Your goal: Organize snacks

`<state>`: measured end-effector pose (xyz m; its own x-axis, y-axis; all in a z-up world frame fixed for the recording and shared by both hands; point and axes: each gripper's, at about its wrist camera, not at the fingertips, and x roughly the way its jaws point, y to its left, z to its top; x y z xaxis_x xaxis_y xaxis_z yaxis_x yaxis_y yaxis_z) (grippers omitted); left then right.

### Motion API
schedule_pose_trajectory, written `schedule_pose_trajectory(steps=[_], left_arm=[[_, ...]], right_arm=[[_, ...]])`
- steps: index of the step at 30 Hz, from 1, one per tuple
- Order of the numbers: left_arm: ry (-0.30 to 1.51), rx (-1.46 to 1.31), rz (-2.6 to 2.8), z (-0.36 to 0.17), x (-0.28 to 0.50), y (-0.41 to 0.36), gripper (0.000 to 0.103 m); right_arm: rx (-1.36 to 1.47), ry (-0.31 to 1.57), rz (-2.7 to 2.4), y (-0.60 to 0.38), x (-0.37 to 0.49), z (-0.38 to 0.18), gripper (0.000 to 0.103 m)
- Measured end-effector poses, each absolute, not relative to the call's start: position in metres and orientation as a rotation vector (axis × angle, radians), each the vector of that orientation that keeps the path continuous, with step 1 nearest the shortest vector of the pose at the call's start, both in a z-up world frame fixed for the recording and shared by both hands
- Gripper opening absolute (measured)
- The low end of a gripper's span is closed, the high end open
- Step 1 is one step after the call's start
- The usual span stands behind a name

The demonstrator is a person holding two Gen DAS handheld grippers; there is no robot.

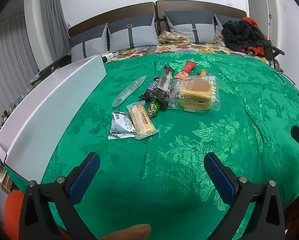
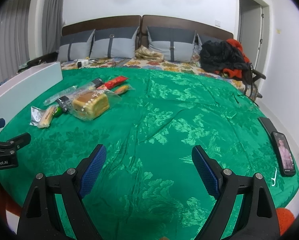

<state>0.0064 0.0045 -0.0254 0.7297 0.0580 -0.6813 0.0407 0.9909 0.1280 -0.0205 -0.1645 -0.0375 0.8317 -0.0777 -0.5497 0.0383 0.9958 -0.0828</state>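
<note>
We hold our left gripper (image 1: pixel 151 165) and right gripper (image 2: pixel 149 159) with jaws spread wide, empty; the snack pile (image 1: pixel 163 98) lies ahead of the left jaws, the white box (image 1: pixel 49 108) to their left.

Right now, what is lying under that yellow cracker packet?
The yellow cracker packet overlaps the right edge of a silver foil pouch on the green cloth. The pouch's covered edge is hidden.

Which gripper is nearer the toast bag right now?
Left. The left gripper hovers open over the green cloth almost straight in front of the toast bag. The right gripper, also open, sits further off, with the bag well to its left.
</note>
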Motion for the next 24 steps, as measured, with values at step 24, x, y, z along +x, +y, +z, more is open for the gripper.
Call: schedule_pose_trajectory(steps=[24], left_arm=[[0.815, 0.106, 0.023, -0.039, 0.017, 0.017, 0.103]], right_arm=[[-0.084, 0.616, -0.053, -0.162, -0.015, -0.046, 0.090]])
